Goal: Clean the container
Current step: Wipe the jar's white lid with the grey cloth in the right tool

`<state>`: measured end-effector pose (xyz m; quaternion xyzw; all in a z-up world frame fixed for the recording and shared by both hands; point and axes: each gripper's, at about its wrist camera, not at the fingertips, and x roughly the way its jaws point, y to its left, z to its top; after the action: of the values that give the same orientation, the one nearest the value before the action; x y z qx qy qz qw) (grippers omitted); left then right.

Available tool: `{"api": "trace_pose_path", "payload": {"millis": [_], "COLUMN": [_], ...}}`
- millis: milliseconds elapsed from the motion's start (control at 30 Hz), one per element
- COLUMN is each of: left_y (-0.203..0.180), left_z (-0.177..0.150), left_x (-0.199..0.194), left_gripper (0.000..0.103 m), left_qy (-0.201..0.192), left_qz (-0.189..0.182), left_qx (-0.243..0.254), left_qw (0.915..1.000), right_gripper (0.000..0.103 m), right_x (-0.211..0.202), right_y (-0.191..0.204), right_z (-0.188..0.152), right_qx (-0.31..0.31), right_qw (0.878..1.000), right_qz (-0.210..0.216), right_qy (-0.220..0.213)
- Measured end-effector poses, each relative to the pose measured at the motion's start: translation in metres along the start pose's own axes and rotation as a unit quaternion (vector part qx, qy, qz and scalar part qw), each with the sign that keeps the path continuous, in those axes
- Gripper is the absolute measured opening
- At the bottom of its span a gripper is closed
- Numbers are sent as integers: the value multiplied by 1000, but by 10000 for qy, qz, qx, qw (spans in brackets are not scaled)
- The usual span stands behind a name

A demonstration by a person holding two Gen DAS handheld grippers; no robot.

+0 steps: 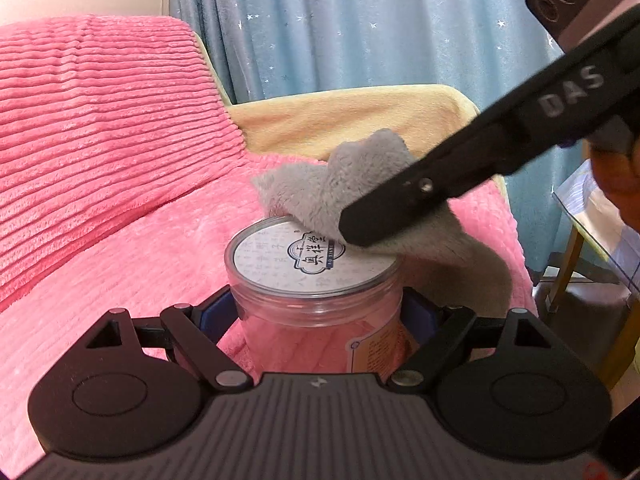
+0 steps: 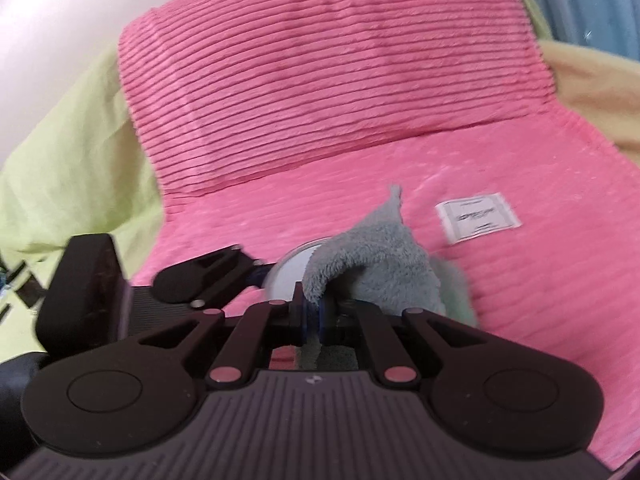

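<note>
L gripper (image 1: pixel 320 312) has its jaws clamped on the sides of a clear plastic jar (image 1: pixel 316 320), upright on the pink corduroy cushion (image 1: pixel 120 272), near its front edge. R gripper (image 2: pixel 316 312) has jaws pinched tight on a grey fleece cloth (image 1: pixel 340 188), pressed onto the far-right part of the jar's white printed lid (image 1: pixel 308 268). A white paper tag (image 2: pixel 478 218) lies on the cushion w/ the blue starred curtain (image 1: pixel 360 28) behind.

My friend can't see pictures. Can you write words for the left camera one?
A gripper holds a clear jar while another gripper presses a grey cloth on its white lid, above a pink blanket.
</note>
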<state>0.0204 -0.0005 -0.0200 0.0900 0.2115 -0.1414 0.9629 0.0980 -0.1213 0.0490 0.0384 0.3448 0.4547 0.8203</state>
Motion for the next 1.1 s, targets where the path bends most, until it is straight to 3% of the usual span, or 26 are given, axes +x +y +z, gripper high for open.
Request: {"api": "trace_pose_path", "payload": {"millis": [100, 733, 833, 1100], "left_y": [0, 5, 4, 3], "left_z": [1, 3, 2, 2], "left_x": [1, 5, 4, 3], "left_gripper": [85, 85, 85, 85], "left_qy": [4, 18, 18, 20], "left_qz": [10, -46, -45, -19], "left_qx": [-8, -15, 20, 13], "left_qw": [10000, 10000, 10000, 10000], "right_gripper": [4, 3, 3, 3], "right_x": [-3, 8, -5, -9], "right_y": [1, 5, 0, -1], "right_z": [-2, 7, 2, -4], "right_qx": [27, -216, -214, 125], "right_qw": [9999, 9961, 9972, 9996], "right_qz": [104, -822, -699, 228], "right_qy": [86, -248, -124, 99]}}
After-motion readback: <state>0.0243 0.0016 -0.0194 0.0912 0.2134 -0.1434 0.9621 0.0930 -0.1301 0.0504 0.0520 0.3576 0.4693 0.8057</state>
